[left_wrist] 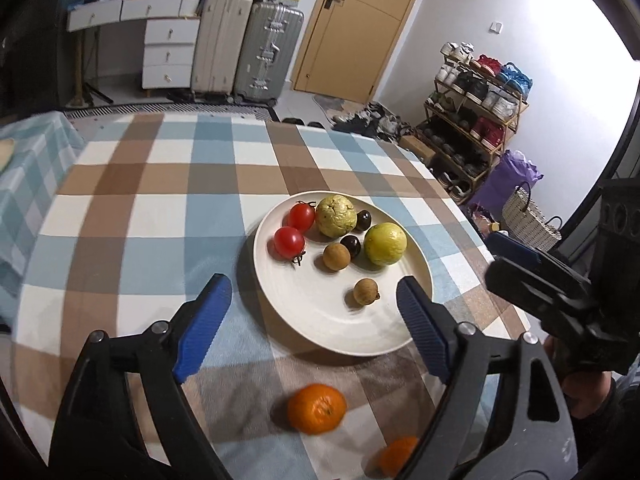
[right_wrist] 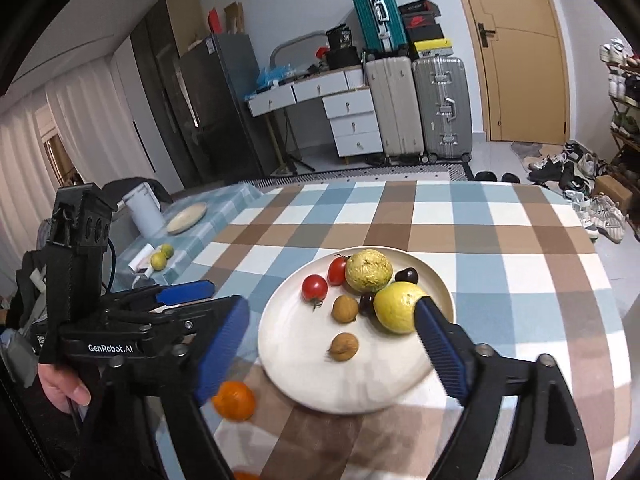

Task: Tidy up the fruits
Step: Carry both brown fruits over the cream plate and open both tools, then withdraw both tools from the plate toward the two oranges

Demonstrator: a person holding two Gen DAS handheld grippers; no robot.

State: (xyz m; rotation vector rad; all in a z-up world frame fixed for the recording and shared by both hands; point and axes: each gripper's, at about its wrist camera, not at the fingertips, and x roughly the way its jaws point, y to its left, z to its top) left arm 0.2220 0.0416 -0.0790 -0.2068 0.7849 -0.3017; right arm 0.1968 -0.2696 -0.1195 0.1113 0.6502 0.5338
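A plate (left_wrist: 280, 312) sits on the tabletop (left_wrist: 140, 208). On it, two tomatoes (left_wrist: 295, 229) lie at the left, two large fruits (left_wrist: 336, 216) behind and right, and two small dark fruits (left_wrist: 357, 233) between them. Two nuts (left_wrist: 336, 256) lie nearer. Before the plate, on the cloth, rest two mandarins (left_wrist: 316, 409), apart from its rim.

two suitcases (right_wrist: 420, 108) stand by a white drawer unit (right_wrist: 354, 124) and wooden door (right_wrist: 520, 48).

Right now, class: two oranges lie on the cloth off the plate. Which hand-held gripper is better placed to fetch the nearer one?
Probably left: the left hand-held gripper is open, with the orange just below its fingers; the right hand-held gripper frames the plate.
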